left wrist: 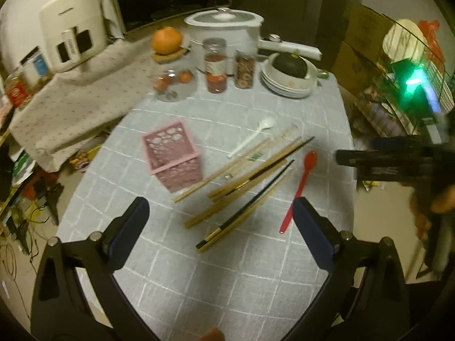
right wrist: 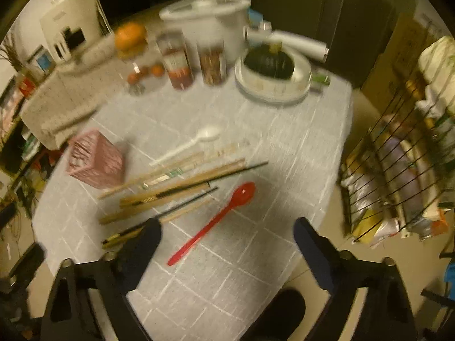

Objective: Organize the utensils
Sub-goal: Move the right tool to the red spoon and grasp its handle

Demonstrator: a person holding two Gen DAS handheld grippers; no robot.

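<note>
A pink perforated holder (left wrist: 171, 159) (right wrist: 96, 160) stands on the grey checked tablecloth (left wrist: 227, 270). Right of it lie several wooden and black chopsticks (left wrist: 247, 179) (right wrist: 176, 187), a white spoon (left wrist: 253, 137) (right wrist: 187, 145) and a red spoon (left wrist: 298, 190) (right wrist: 216, 218). My left gripper (left wrist: 220, 207) is open and empty, above the near ends of the chopsticks. My right gripper (right wrist: 227, 227) is open and empty, above the red spoon's handle; it also shows at the right edge of the left wrist view (left wrist: 384, 162).
At the table's far side stand a white cooker (left wrist: 224, 34), two jars (left wrist: 216, 65), a glass jar with small fruit (left wrist: 173, 85), an orange (left wrist: 166, 39) and stacked bowls holding a dark squash (left wrist: 290, 74). A wire rack (right wrist: 398, 170) stands right of the table.
</note>
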